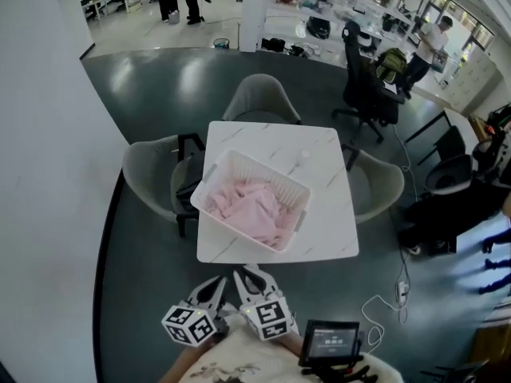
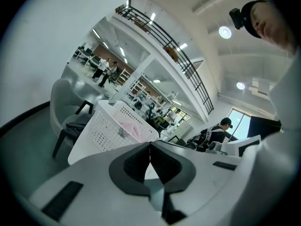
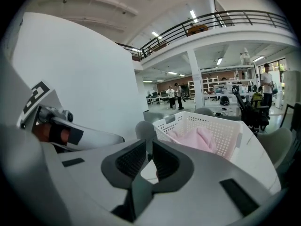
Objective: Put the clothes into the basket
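Pink clothes [image 1: 251, 206] lie heaped inside the white perforated basket [image 1: 263, 168]; the basket stands skewed on the white marble-look table [image 1: 319, 214], roughly at its middle, its corners towards 12, 3, 6 and 9 o'clock. Grey chairs ring the table: one [image 1: 259, 94] at 12 o'clock, one [image 1: 148, 170] at 9 o'clock, one [image 1: 383, 186] at 3 o'clock. On the seat of the 9 o'clock chair lies something dark [image 1: 189, 183], perhaps a folded garment, though the view is too small to be sure.

Both grippers hang at 6 o'clock from the table, off its near edge and close to the person's body, side by side and nearly touching, both aimed towards 12 o'clock at the basket. The left gripper [image 1: 217, 282] has its jaws pressed fully together, tips meeting, with nothing between them; the right gripper [image 1: 247, 274] has its jaws all but closed, only a thin slit left between the ribbed pads [image 3: 133, 160], and it too is empty. A black device with a screen [image 1: 331, 341] sits at 5 o'clock, just beside the right gripper.
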`<state>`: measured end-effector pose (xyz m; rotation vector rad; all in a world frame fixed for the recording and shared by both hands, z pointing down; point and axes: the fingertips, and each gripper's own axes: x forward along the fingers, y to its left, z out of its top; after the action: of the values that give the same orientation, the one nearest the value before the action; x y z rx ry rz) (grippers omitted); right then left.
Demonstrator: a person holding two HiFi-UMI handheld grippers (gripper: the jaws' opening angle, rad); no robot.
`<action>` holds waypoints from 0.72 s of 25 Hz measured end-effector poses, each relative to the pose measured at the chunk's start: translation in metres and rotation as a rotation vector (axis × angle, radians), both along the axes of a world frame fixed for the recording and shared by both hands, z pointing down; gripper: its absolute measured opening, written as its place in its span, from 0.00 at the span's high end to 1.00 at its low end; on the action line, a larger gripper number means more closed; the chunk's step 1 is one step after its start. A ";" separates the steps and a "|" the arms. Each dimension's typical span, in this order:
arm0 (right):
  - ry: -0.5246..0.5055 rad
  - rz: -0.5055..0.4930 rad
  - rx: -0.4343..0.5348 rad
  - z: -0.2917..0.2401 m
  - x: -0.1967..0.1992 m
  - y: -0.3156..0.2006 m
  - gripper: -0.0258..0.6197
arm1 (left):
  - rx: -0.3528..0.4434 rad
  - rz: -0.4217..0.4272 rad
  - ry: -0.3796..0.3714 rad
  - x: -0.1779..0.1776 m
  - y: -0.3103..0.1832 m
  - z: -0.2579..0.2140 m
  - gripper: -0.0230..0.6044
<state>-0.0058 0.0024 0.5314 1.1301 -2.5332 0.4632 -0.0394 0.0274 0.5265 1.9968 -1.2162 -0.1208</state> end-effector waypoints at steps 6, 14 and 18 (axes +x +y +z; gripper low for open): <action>-0.051 -0.033 0.014 0.000 -0.018 0.046 0.89 | -0.026 0.015 -0.007 -0.005 0.042 0.009 0.95; -0.056 -0.078 0.033 -0.012 -0.021 0.071 0.89 | 0.010 -0.002 -0.011 -0.006 0.059 -0.002 0.95; -0.055 -0.068 0.041 -0.012 -0.014 0.076 0.90 | 0.019 0.008 -0.008 0.000 0.062 -0.002 0.95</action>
<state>-0.0202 0.0788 0.5197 1.0558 -2.6306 0.4320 -0.0396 0.0893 0.5244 2.0200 -1.2155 -0.1207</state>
